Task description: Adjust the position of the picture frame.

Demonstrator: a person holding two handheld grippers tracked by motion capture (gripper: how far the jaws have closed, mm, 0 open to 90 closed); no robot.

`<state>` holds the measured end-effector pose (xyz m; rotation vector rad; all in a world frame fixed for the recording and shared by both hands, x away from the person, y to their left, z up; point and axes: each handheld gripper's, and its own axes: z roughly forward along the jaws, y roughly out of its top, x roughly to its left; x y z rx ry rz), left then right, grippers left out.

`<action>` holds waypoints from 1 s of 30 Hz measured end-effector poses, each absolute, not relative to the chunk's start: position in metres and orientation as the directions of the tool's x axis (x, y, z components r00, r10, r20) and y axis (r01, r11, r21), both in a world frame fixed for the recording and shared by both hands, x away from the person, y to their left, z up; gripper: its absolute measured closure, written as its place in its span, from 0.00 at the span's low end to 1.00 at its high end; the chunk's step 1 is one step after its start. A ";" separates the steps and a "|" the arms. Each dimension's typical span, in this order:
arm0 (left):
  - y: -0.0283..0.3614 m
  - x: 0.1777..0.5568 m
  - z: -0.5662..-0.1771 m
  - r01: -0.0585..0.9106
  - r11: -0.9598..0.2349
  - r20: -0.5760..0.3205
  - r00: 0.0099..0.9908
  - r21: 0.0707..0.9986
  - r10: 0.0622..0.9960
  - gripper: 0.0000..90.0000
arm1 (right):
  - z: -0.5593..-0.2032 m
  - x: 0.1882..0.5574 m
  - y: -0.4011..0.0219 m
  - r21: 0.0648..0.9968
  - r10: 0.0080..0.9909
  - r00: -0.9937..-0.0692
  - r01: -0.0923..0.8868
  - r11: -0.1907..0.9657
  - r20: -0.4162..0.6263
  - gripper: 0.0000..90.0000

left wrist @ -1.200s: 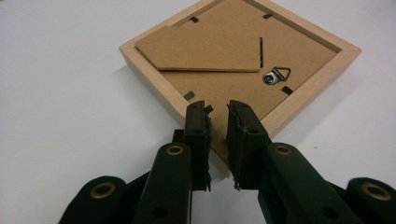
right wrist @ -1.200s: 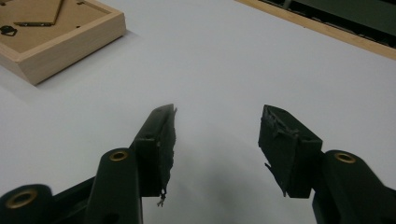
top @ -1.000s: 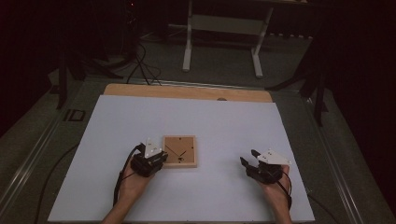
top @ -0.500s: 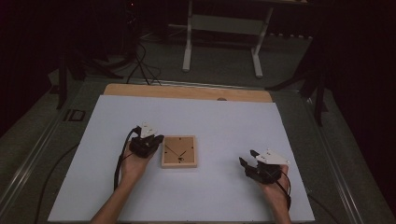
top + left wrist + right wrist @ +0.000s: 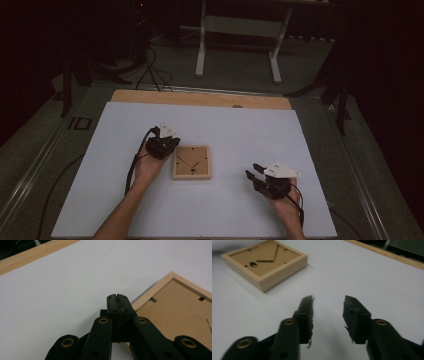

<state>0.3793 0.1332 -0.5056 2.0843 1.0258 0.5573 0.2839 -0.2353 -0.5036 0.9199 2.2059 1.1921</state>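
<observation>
Wooden frame (image 5: 192, 162) back-up on white table (image 5: 230, 125), left tool (image 5: 117, 302) pressed together beside it, right tool (image 5: 328, 305) apart, closing, nothing between.

Left gripper (image 5: 167, 145) was hanging over the frame's (image 5: 192, 162) near-left corner a second ago — now it's slid up along the left edge and sits at the far-left corner, jaws pressed together with nothing between them. Right gripper (image 5: 256, 176) crept a little toward the frame over the white sheet (image 5: 250, 130), and its jaws have just been closing — a gap remains, empty.
</observation>
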 end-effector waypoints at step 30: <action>0.128 0.391 -0.513 0.512 -0.435 0.072 0.583 0.741 0.809 0.99 | -0.515 0.283 -0.137 0.844 0.581 -0.814 0.298 0.446 -0.020 1.00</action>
